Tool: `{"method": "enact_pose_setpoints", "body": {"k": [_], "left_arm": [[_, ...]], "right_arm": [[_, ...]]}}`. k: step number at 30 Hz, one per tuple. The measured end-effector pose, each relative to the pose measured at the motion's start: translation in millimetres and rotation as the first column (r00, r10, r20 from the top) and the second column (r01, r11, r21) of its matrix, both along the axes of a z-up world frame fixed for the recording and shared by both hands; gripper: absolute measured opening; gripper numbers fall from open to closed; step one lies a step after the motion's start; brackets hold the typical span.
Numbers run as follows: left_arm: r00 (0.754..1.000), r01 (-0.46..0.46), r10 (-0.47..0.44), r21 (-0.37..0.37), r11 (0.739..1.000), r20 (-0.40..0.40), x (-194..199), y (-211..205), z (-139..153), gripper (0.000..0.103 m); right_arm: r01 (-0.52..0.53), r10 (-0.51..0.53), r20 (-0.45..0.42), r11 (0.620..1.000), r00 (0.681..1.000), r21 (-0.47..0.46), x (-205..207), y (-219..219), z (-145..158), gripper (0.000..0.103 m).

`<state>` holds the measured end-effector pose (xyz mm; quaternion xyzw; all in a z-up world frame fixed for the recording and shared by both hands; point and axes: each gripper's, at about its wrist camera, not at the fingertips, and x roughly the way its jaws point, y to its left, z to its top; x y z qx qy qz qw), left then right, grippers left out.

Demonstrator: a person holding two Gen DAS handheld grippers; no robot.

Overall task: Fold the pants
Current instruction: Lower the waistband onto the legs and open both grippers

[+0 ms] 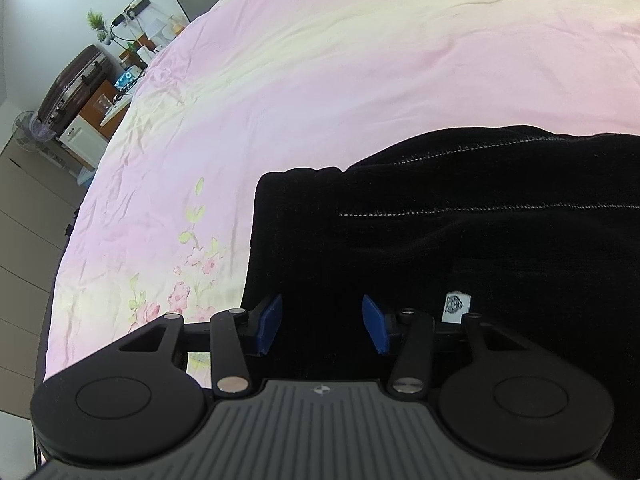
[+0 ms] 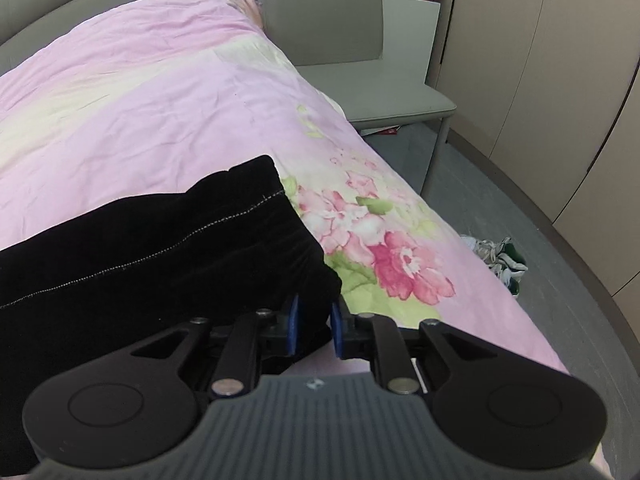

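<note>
While one pair of black pants (image 1: pixel 460 232) lies on the pink bed (image 1: pixel 300 80), the left gripper (image 1: pixel 322 324) hovers spread above it; the right gripper (image 2: pixel 314 326) pinches one corner.

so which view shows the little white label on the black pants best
The left wrist view: the white label with a dark printed logo sits in plain sight on the pants, just beyond the open left gripper. The right wrist view shows only black fabric and a stitched seam; no label is visible there.
</note>
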<state>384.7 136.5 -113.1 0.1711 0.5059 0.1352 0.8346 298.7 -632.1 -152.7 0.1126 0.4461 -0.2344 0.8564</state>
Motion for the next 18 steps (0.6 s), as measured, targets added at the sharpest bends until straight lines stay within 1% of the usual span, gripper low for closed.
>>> {"method": "enact_pose_setpoints", "body": {"k": [1,2,3,8,12,14,15,16,18], "left_arm": [[1.000,-0.005,0.005,-0.002,1.000,0.000,1,1,-1,0.054],[1.000,-0.007,0.007,-0.001,1.000,-0.002,1,3,-1,0.053],[1.000,-0.002,0.002,0.000,1.000,-0.001,-1,3,0,0.051],[0.998,0.021,-0.016,-0.065,0.998,0.068,-18,19,26,0.051],[0.994,0.058,-0.043,-0.152,0.987,0.097,-32,40,48,0.054],[0.993,0.069,-0.046,-0.208,0.976,0.111,-37,48,52,0.056],[0.992,0.075,-0.051,-0.224,0.972,0.113,-39,50,52,0.057],[0.992,0.085,-0.060,-0.231,0.969,0.115,-39,52,50,0.057],[0.991,0.096,-0.072,-0.214,0.972,0.116,-34,51,45,0.059]], "right_arm": [[0.002,-0.002,0.001,1.000,1.000,0.018,0,-3,2,0.015],[-0.006,0.006,-0.002,1.000,1.000,0.024,-1,-4,5,0.021],[-0.014,0.014,-0.008,1.000,1.000,0.020,-1,-4,9,0.024],[-0.103,0.102,-0.024,0.994,0.995,-0.042,-7,16,32,0.038],[-0.174,0.174,-0.020,0.984,0.985,-0.033,-4,48,40,0.039],[-0.228,0.228,-0.021,0.973,0.973,-0.019,2,73,40,0.039],[-0.257,0.257,-0.026,0.966,0.966,-0.013,6,86,40,0.039],[-0.285,0.285,-0.034,0.958,0.958,-0.008,11,99,38,0.039],[-0.338,0.337,-0.055,0.941,0.940,-0.009,21,128,34,0.039]]}}
